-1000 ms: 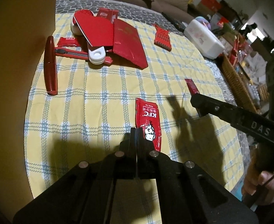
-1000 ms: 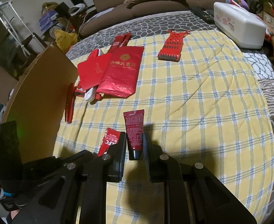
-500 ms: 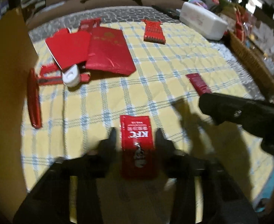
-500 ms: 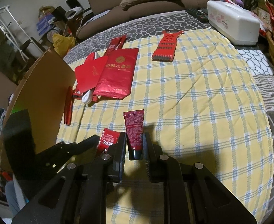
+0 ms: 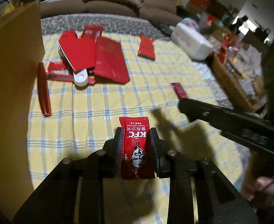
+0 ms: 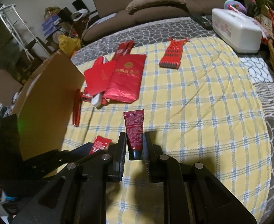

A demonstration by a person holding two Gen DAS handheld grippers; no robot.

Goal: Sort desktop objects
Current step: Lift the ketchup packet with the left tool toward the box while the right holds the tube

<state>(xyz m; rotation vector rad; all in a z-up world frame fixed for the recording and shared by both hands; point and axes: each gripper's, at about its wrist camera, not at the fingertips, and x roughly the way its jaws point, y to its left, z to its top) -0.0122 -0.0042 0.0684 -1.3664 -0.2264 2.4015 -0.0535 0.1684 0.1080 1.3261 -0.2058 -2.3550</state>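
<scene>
A red KFC ketchup sachet [image 5: 136, 145] lies between the fingers of my left gripper [image 5: 135, 136], which closes in around it just above the yellow checked cloth [image 5: 92, 115]; it also shows in the right wrist view [image 6: 99, 144]. My right gripper [image 6: 135, 141] is shut on a dark red cosmetic tube [image 6: 134, 130], cap end between the fingers. The tube also shows in the left wrist view [image 5: 179, 90], ahead of the right gripper's finger [image 5: 202, 112].
A pile of red envelopes and a bag [image 6: 125, 78], a white clip [image 5: 81, 76], a red cutter and a red pen [image 5: 43, 91] lie at the back left. A red comb-like piece [image 6: 171, 53], a cardboard box [image 6: 43, 100], a white tissue box [image 6: 237, 29] and a wicker basket [image 5: 228, 78] stand around.
My left gripper was shut beside the sachet, then opened and moved over it; its fingers now flank the sachet. The right gripper keeps holding the tube, barely moved.
</scene>
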